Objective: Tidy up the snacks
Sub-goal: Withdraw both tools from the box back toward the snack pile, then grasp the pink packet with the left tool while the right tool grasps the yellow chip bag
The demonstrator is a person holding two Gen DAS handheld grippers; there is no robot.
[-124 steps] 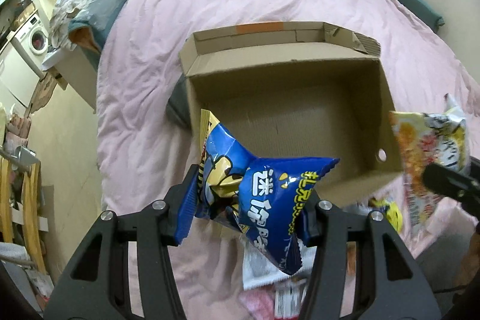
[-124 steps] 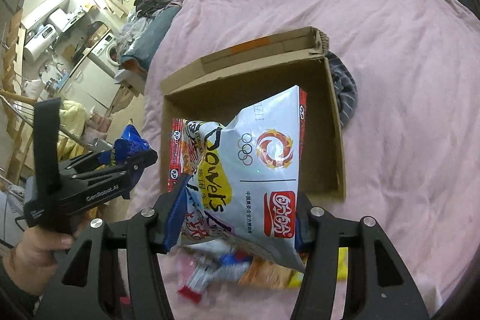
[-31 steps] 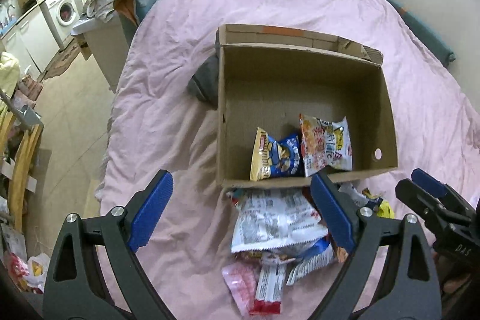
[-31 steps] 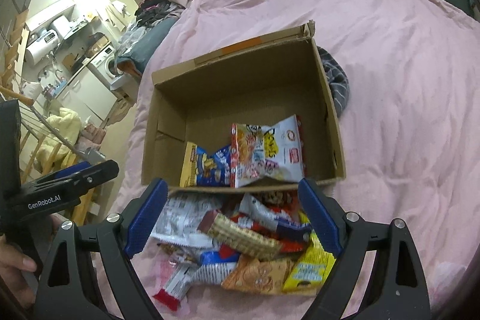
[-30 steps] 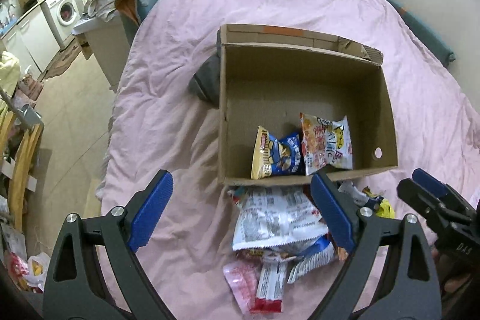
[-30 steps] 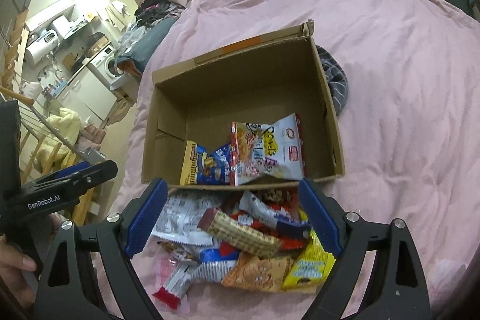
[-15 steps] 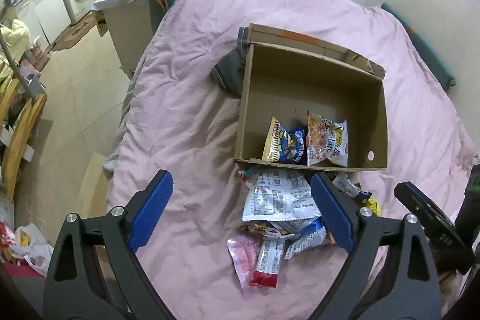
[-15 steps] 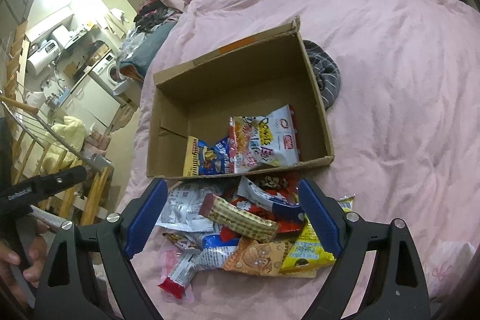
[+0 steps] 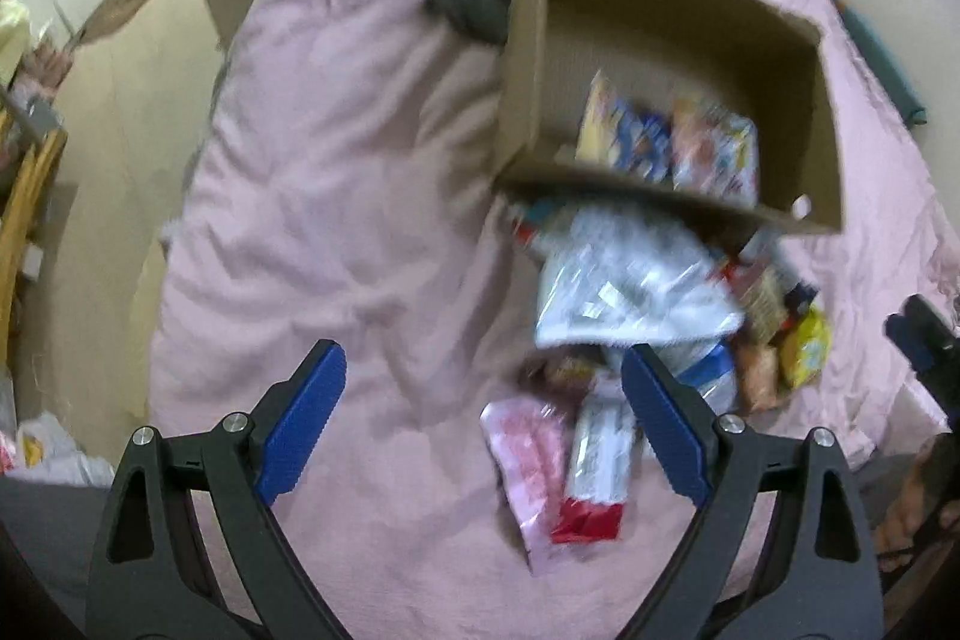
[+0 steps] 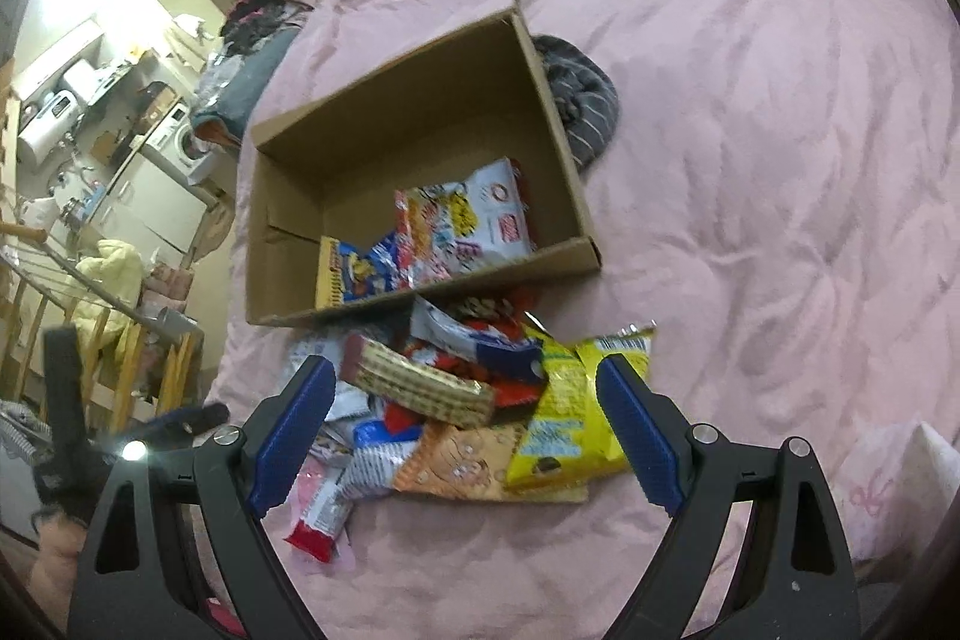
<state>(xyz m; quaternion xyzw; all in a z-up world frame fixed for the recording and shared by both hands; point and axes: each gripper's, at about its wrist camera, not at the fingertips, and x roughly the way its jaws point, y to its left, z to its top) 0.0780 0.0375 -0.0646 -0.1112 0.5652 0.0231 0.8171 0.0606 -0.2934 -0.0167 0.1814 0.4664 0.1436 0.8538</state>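
We are between picks: both tools are empty and we are coming down on the loose heap of snack packets [image 10: 468, 400] lying on the pink quilted bed cover [image 10: 750, 160], just in front of the near wall of the open brown cardboard box [image 10: 420, 148]. Two packets already stand inside that box against the near wall: a blue and yellow crisp bag [image 10: 354, 274] and, beside it, a white and red printed snack bag [image 10: 468, 220].

The left gripper [image 9: 483, 421] has its blue-padded jaws spread wide with nothing between them; below it, in a blurred view, lie a pale pink packet [image 9: 528, 454] and a white bar wrapper with a red end [image 9: 594, 472], with a large white crinkled bag [image 9: 630, 292] beyond. The right gripper [image 10: 465, 415] is equally wide and empty, framing a tan wafer bar in a clear wrapper [image 10: 417, 388] that lies on top of the heap, an orange packet [image 10: 462, 466] under it and a yellow bag [image 10: 570, 412] near its right jaw.

As we judge it, most of the task is left. Next, each gripper must settle on one packet, lower until the jaws straddle it, and close on that packet alone. The wafer bar looks the easiest for the right; overlapping wrappers could come up together
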